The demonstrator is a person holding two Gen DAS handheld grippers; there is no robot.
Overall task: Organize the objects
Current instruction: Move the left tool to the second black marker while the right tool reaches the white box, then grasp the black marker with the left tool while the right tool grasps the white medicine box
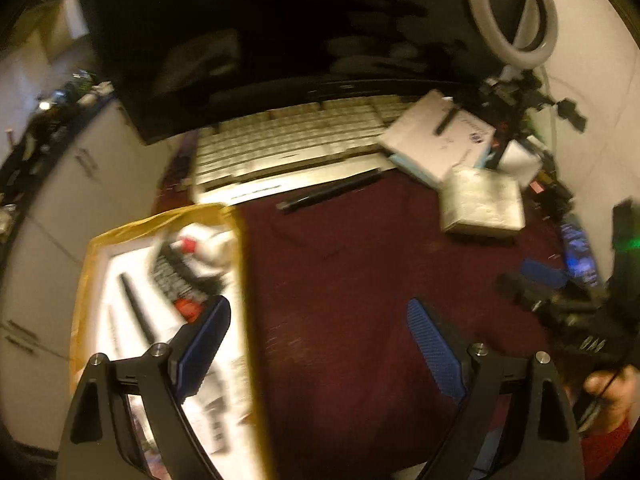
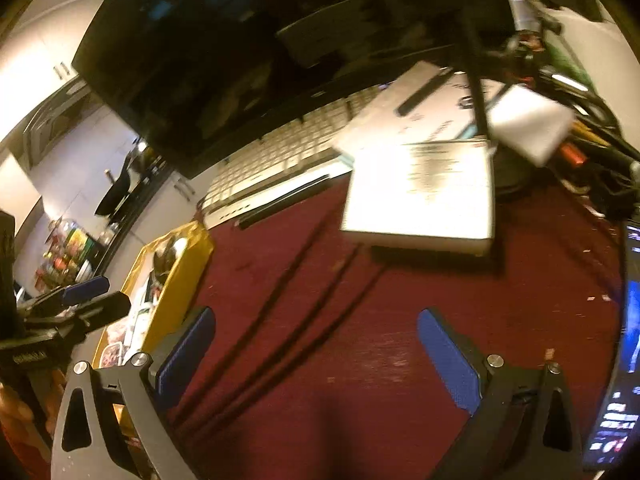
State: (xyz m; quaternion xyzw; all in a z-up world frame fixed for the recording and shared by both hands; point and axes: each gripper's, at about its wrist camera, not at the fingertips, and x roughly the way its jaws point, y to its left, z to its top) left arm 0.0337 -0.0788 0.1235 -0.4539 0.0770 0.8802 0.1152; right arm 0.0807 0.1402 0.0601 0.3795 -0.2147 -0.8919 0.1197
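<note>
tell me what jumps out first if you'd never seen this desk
The yellow-rimmed box at the desk's left edge, holding a white bottle and dark pens, stands out against the dark red tabletop. Behind it a white keyboard lies under a black monitor, with a ring light at the far right. Both grippers, left and right, hang open and empty.

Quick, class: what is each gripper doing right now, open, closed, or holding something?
Left gripper: jaws open, holding nothing, above the maroon table.
Right gripper: jaws open, holding nothing, above the same table.

text: none legible | white box [image 2: 420,196] print blurred | phone screen [image 2: 618,380] unreadable
</note>
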